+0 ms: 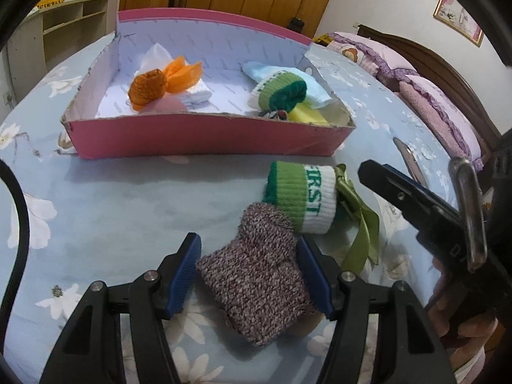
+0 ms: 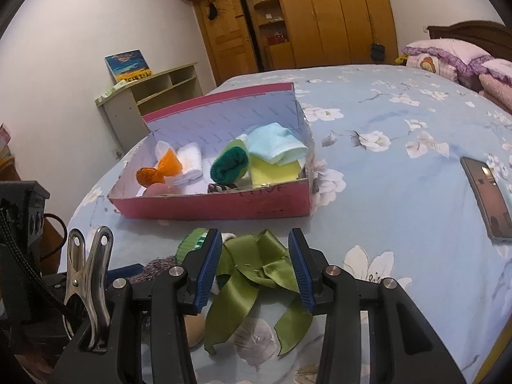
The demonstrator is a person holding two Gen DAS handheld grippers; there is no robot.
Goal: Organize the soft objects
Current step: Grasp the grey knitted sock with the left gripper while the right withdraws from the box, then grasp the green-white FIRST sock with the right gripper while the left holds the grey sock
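A mauve knitted sock (image 1: 256, 275) lies on the flowered bedspread (image 1: 112, 208) between the blue pads of my left gripper (image 1: 249, 240). The jaws are open: the right pad touches the sock and the left pad stands clear of it. Just beyond lies a rolled green-and-white sock (image 1: 304, 198) with a green satin ribbon bow (image 1: 358, 224) beside it. In the right wrist view the ribbon bow (image 2: 252, 272) lies on the bed between the pads of my open right gripper (image 2: 254, 240). The pink box (image 1: 198, 137) behind holds an orange net ball (image 1: 148, 88), another green sock roll (image 1: 281, 91) and a light blue mask (image 2: 275, 145).
A phone (image 2: 486, 192) lies on the bed to the right. Pink pillows (image 2: 448, 54) and a dark headboard are at the far right. A metal clip (image 2: 86, 275) sticks up on the right gripper. A peach-coloured round thing (image 2: 195, 326) shows under the ribbon. Shelves and wardrobes stand behind.
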